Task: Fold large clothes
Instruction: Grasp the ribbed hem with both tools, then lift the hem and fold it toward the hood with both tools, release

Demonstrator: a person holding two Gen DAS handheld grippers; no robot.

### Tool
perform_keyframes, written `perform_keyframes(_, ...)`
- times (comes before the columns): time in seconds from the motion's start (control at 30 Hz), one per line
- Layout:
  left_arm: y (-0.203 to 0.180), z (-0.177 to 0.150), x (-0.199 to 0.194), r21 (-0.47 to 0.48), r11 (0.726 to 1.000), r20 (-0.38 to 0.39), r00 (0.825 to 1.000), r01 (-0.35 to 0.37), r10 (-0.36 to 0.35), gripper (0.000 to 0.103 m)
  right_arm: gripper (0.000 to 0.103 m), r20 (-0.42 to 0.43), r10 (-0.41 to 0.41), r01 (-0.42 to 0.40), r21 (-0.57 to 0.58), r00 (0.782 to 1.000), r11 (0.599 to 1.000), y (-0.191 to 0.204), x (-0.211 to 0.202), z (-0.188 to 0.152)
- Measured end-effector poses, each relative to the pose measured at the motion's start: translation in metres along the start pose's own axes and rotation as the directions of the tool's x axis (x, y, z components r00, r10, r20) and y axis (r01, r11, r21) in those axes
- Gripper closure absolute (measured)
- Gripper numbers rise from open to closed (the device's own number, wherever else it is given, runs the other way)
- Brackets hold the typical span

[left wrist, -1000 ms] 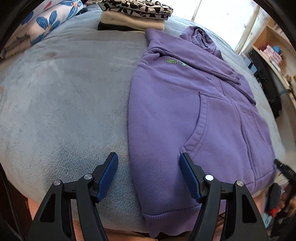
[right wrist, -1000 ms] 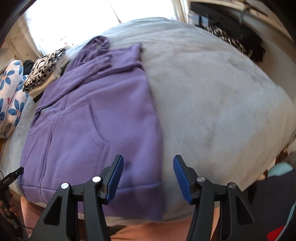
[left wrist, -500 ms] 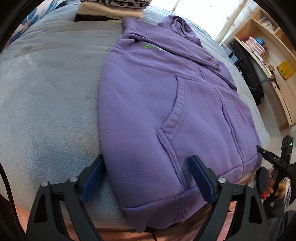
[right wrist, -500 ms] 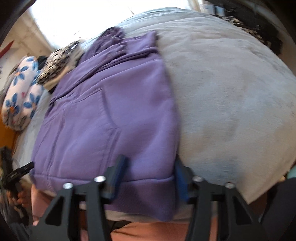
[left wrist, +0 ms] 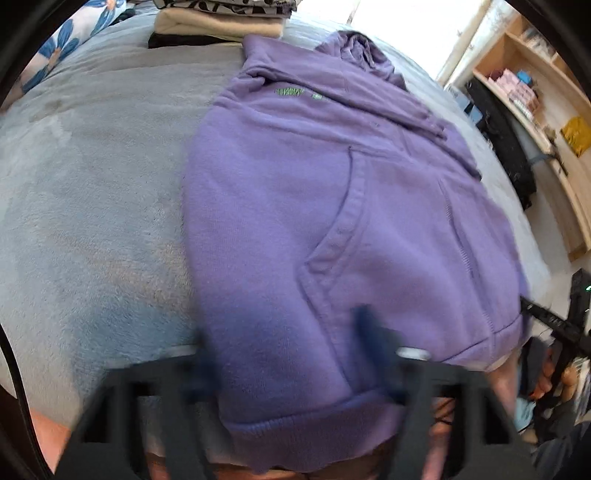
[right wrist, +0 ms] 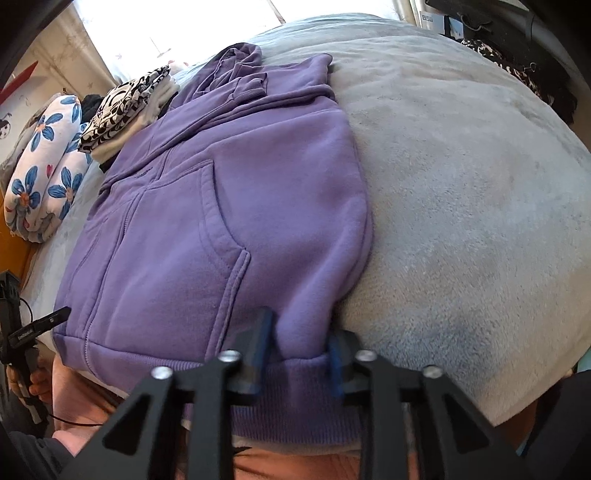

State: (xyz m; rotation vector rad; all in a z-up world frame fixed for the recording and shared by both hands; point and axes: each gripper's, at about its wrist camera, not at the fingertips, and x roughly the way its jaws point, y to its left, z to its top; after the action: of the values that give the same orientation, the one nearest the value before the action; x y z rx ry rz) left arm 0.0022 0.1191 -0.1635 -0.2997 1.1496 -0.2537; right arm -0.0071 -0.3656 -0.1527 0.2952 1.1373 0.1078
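While jaws close, both grippers [left wrist: 288,350] [right wrist: 299,347] pinch hoodie [right wrist: 221,206] hem.

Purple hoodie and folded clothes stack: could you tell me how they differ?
The purple hoodie is one plain garment lying flat; the folded clothes stack is several compact pieces, black-and-white pattern on top. The hoodie reaches the near edge; the stack sits far back by the floral pillow. Both rest on the grey blanket.

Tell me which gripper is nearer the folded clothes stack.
Left. Both have just been closing on the hem of the hoodie: left gripper at the corner nearest the stack, right gripper at the far corner.
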Motion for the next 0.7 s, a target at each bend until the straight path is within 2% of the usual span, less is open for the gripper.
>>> perform_keyframes(0.03, -0.002, 0.001, -0.001, -0.022, 1.0, -0.003, 1.0, 0.016, -0.016, 0.075, 0.089, 0.0, -0.003, 0.003, -0.001, 1.0, 1.0, 0.002, -0.001, 0.001)
perform_keyframes(0.07, -0.005, 0.001, -0.002, -0.025, 1.0, 0.0, 1.0, 0.006, -0.006, 0.081, 0.09, 0.002, -0.011, 0.011, -0.008, 1.0, 1.0, 0.004, -0.003, 0.001)
perform_keyframes(0.17, -0.02, 0.001, -0.008, 0.001, 0.998, 0.02, 0.998, -0.055, 0.055, 0.088, 0.091, 0.025, -0.029, 0.03, -0.032, 0.999, 0.999, 0.012, -0.013, 0.004)
perform_keyframes(0.37, -0.032, 0.0, -0.036, 0.009, 0.997, 0.054, 0.995, -0.079, 0.078, 0.09, 0.092, 0.073, -0.016, 0.022, -0.08, 0.997, 0.997, 0.022, -0.051, 0.007)
perform_keyframes(0.5, -0.037, -0.002, -0.056, 0.028, 0.996, 0.069, 0.994, -0.087, 0.085, 0.09, 0.092, 0.07, -0.034, 0.043, -0.13, 0.997, 0.991, 0.033, -0.067, -0.003)
perform_keyframes(0.7, -0.039, -0.012, -0.082, 0.055, 0.995, 0.046, 0.996, -0.082, 0.08, 0.09, 0.093, 0.025, -0.038, 0.042, -0.167, 0.999, 0.985, 0.041, -0.081, -0.02)
